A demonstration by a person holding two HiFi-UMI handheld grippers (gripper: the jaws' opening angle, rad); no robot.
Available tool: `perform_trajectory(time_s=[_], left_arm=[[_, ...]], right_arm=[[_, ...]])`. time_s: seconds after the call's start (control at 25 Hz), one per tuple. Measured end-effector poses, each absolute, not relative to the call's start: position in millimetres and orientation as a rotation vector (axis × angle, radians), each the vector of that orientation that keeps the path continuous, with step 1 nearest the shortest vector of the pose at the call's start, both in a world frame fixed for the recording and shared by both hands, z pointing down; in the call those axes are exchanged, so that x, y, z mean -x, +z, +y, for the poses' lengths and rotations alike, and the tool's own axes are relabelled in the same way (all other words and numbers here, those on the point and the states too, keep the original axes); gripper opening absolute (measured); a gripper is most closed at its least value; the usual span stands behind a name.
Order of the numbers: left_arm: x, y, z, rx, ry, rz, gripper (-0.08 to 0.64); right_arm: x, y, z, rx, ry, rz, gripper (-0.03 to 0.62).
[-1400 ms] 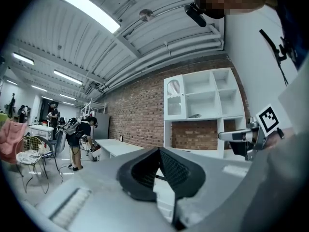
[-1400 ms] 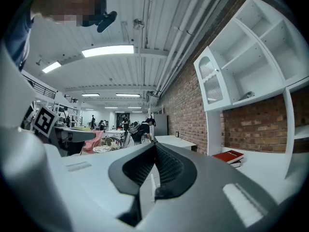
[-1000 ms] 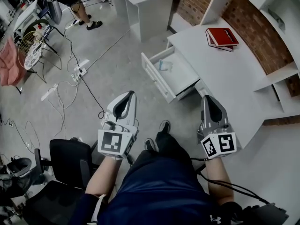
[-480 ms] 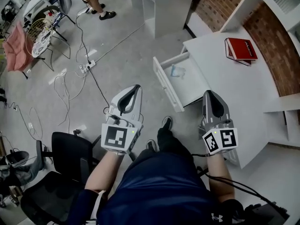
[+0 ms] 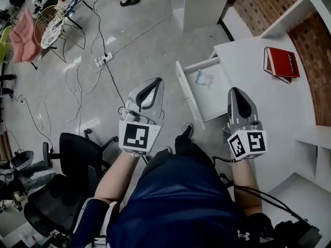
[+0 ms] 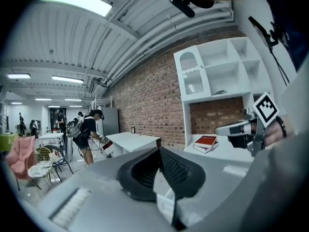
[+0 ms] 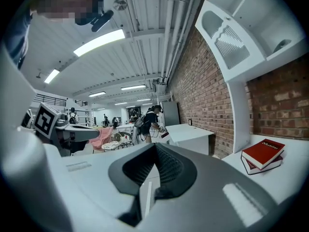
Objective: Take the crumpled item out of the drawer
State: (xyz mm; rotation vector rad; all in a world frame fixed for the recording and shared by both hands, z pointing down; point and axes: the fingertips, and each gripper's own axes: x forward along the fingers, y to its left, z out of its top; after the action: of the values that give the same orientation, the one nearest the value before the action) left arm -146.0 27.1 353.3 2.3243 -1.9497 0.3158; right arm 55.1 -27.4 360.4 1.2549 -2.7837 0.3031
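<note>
The white drawer stands pulled out of the white desk. Inside, near its far end, lies a small crumpled pale-blue item. My left gripper hangs over the floor left of the drawer front, shut with nothing in it. My right gripper hovers at the drawer's right edge, over the desk's near rim, also shut and empty. In the left gripper view the jaws meet in a closed seam. The right gripper view shows the same on its jaws. Neither gripper view shows the drawer.
A red book lies on the desk at the far right. A black office chair stands by my left leg. Cables and a power strip trail over the floor. A white cabinet stands beyond the drawer.
The head view has swung, so the drawer and desk now sit further right and lower in the picture, nearer the grippers. Both grippers stay shut and empty.
</note>
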Motion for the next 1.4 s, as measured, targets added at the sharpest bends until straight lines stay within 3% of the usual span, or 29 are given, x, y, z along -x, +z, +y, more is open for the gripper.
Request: perform_trajectory(time_s=[0.64,0.92,1.4], left_arm=[[150.3,402.1,-58.3,-2.51,0.64,-1.785,0.003],[138.1,463.0,-108.0,-2.679,0.76,-1.4,0.003],[106.7,568.1,-125.9,-2.74,1.08,-0.856,0.003]], right_arm=[[-36.4,420.9,-95.9,-1.293,0.261,-2.61,0.003],[-37.0,493.5,-113.1,-1.315,0.333,-2.359,0.003],[-7.8,643.4,-117.2,-0.851,0.268,-2.041,0.031]])
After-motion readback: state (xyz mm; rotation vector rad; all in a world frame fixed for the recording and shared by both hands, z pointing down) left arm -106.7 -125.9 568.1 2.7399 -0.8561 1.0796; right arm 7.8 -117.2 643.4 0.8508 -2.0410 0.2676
